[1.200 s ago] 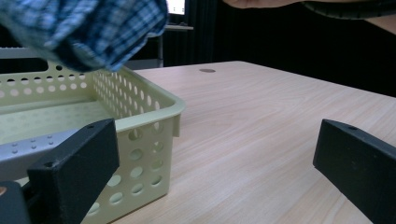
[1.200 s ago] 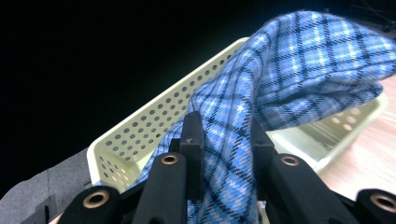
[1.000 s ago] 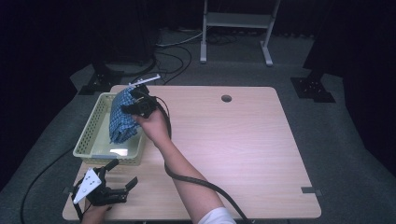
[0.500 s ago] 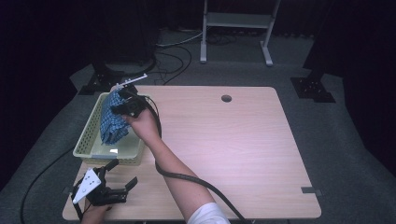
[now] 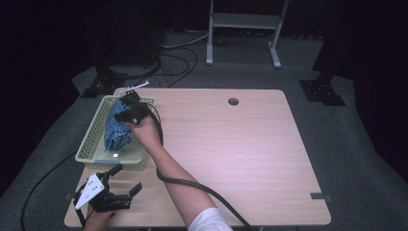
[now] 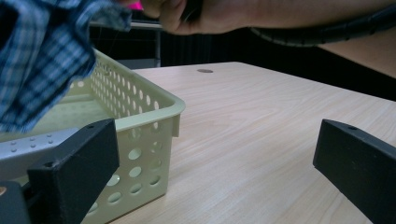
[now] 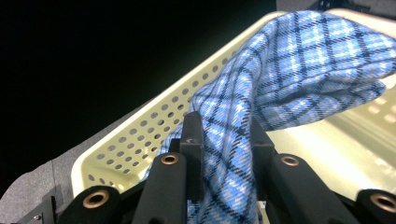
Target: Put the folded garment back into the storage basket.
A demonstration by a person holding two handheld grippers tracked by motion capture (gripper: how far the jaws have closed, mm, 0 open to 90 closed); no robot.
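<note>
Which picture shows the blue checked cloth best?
The right gripper view: the blue checked cloth is close, pinched in the right gripper. The high view shows it small over the basket; the left gripper view shows one hanging edge.

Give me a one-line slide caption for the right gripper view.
Right gripper clamps a blue plaid cloth above a perforated pale-yellow basket.

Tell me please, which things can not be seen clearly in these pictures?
- Basket floor, high view: partly covered by the blue checked cloth.
- Cloth, left gripper view: cut off by the top and left edges.
- Right gripper jaw tips, right gripper view: wrapped in the cloth.
- Left gripper, left gripper view: right jaw cut off by the edge.
- Small dark round spot on the table: too small to identify.
</note>
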